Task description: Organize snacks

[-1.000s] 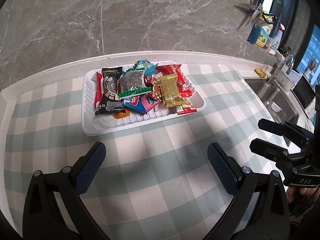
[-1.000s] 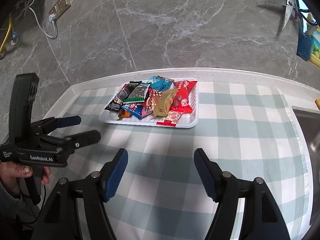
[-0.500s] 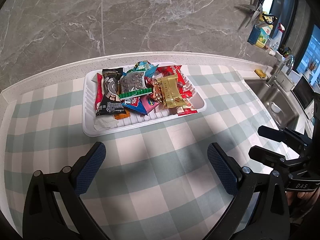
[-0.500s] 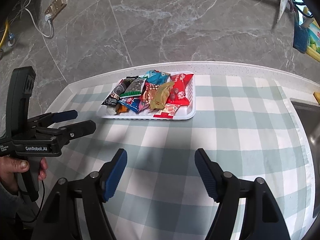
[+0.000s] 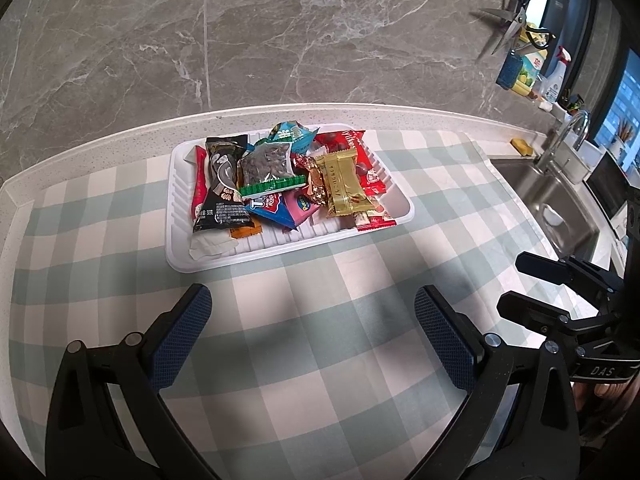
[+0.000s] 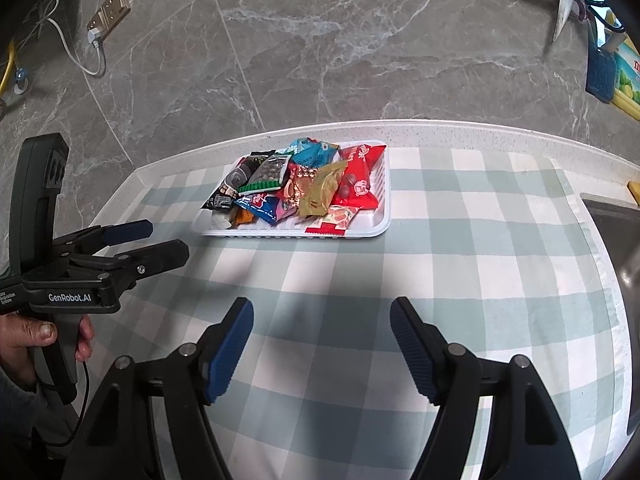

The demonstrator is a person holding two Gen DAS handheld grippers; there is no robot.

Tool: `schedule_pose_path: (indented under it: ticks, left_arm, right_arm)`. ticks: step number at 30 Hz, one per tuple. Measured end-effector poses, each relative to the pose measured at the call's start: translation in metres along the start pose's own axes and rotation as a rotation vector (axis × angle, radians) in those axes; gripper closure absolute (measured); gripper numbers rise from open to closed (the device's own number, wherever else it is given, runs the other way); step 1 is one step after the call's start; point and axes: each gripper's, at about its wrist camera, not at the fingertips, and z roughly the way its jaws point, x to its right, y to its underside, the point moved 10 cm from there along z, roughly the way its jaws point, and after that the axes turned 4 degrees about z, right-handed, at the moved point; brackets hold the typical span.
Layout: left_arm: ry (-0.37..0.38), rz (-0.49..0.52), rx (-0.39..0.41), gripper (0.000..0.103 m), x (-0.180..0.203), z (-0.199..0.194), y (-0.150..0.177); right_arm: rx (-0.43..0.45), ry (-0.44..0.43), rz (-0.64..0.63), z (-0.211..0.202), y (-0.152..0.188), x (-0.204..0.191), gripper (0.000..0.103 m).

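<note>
A white tray [image 6: 382, 216] heaped with snack packets [image 6: 296, 184] sits on the checked cloth [image 6: 460, 264] over the bench, near the marble wall. The right tongs [image 6: 322, 334] hang above bare cloth, jaws apart and empty. At the left edge a hand [image 6: 28, 332] holds the left tongs [image 6: 160, 242], jaws parted

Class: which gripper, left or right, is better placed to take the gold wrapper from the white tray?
Probably right: the gold foil wrapper lies in the white plastic tray's right half, nearer the open right gripper.
</note>
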Motion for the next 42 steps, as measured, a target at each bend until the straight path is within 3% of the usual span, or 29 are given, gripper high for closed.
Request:
schedule_pose_path:
  ticks: [42]
  left_arm:
    - [-0.009,0.015,0.001,0.000,0.0022,0.0007,-0.0015]
  right_arm:
    - [0.002,0.001,0.015,0.0008,0.0036,0.0063,0.029]
